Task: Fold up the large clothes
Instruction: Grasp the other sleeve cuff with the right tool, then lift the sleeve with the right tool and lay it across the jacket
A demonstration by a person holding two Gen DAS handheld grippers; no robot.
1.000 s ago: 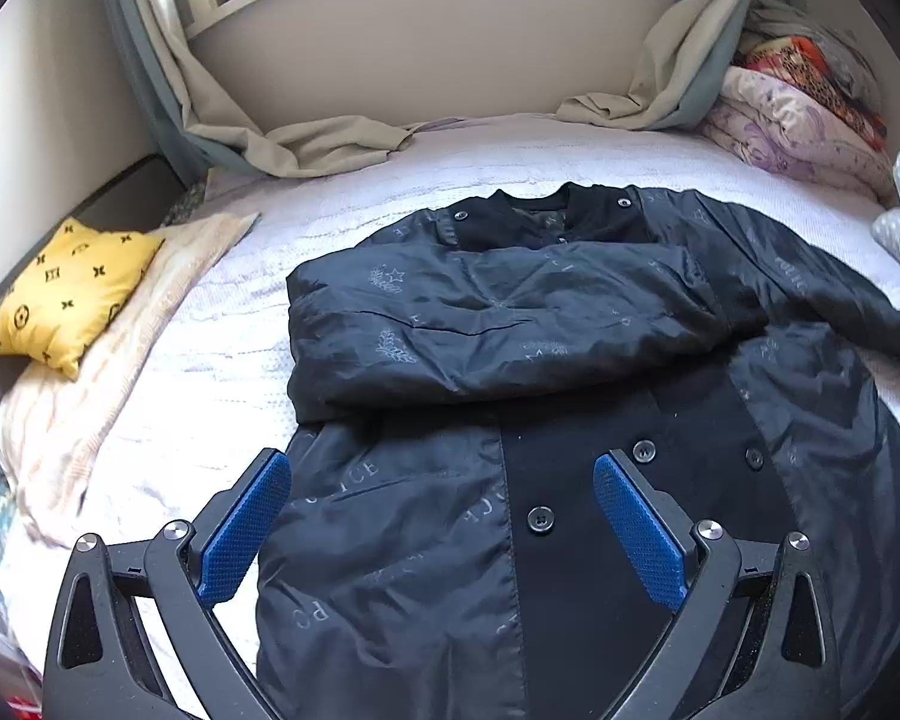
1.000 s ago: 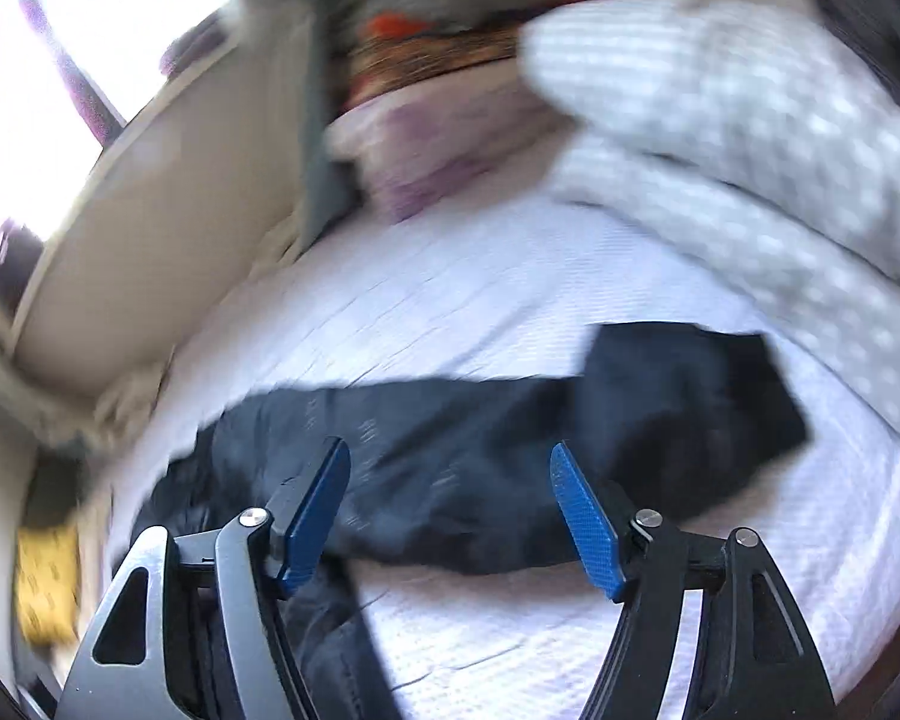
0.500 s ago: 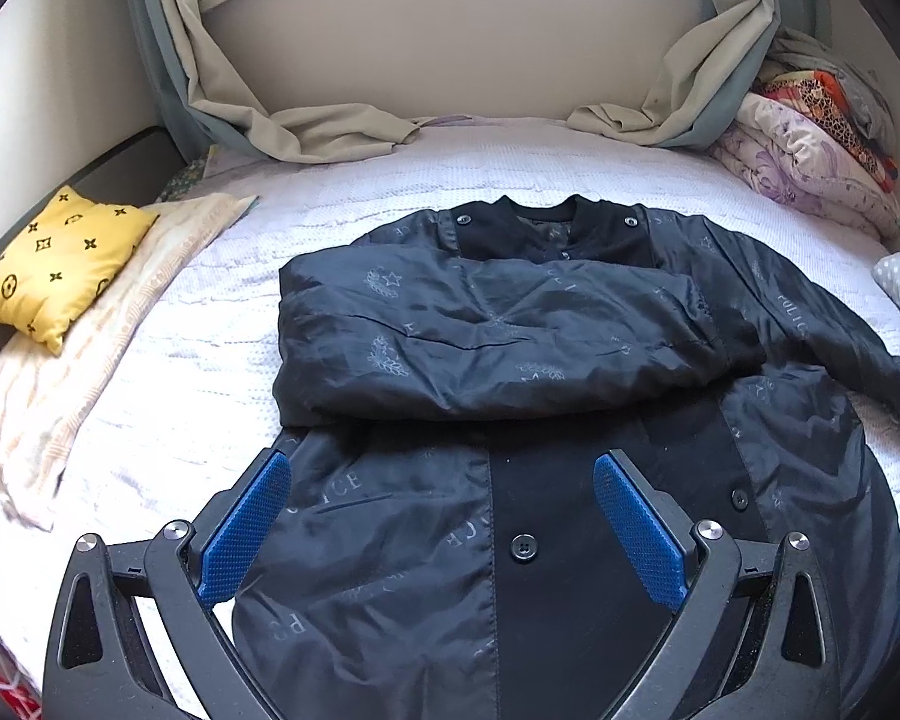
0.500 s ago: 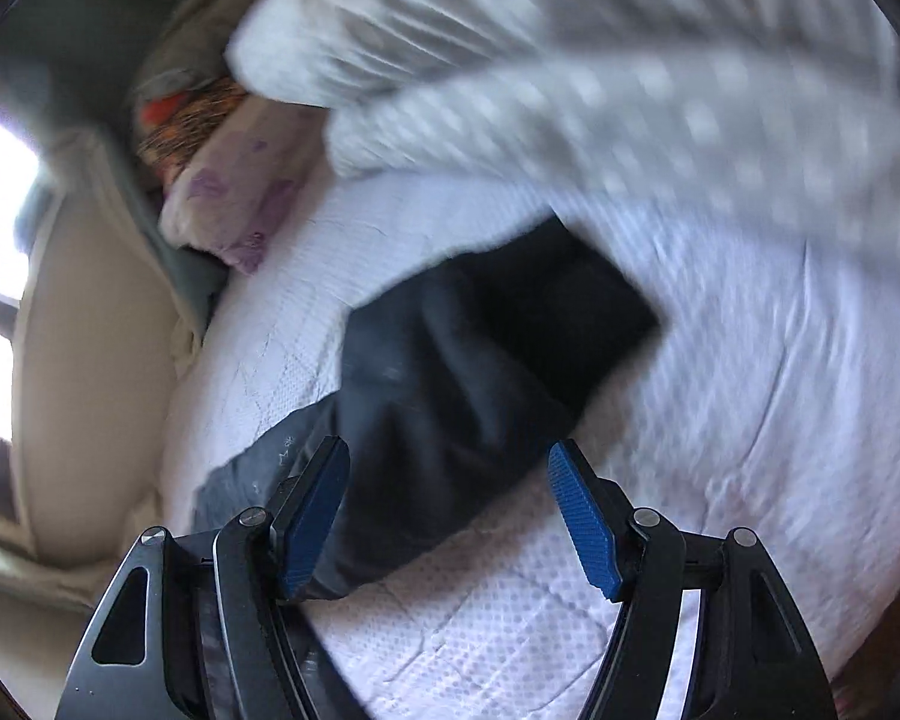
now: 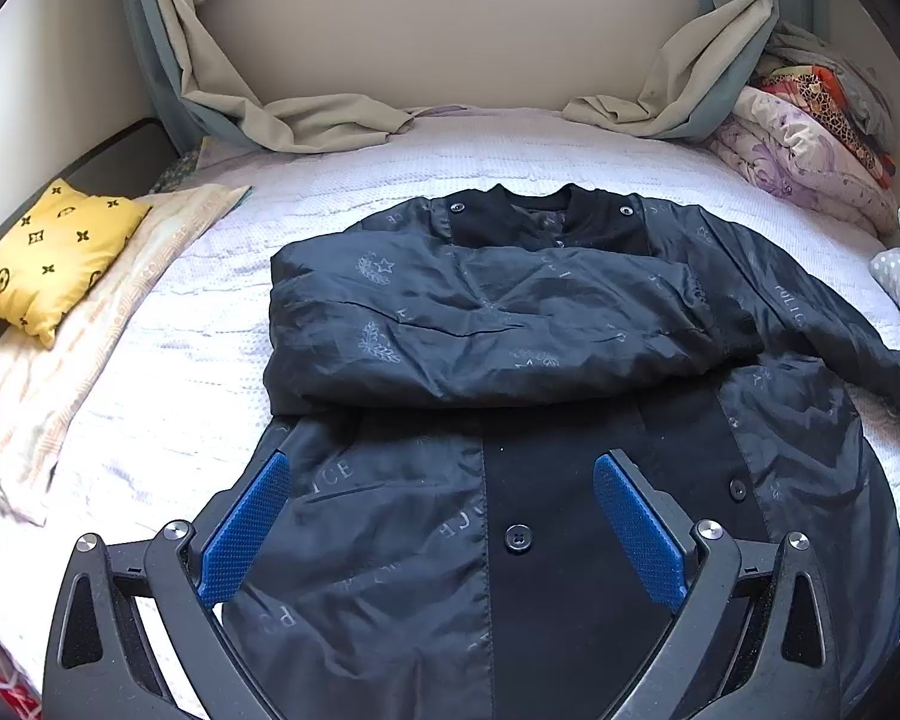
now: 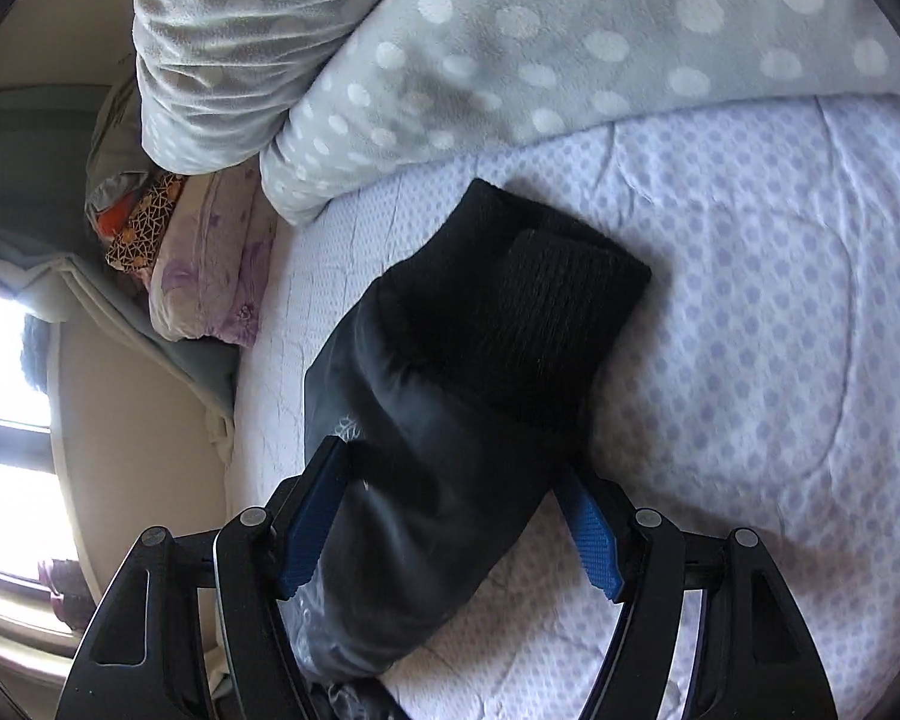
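Jacket (image 5: 510,480): right gripper (image 6: 450,516) jaws apart, straddling the sleeve (image 6: 450,396) toward 12 o'clock; clamp above the cuff (image 6: 564,300). Left gripper (image 5: 444,516) jaws apart, empty.

light: daylight, window (image 6: 6,480) blown out | focus: sharp | edges: fisheye bending, dark corners

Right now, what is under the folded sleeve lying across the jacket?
Under the folded sleeve lies the jacket's chest. Collar and lower buttons show; the front beneath it is covered.
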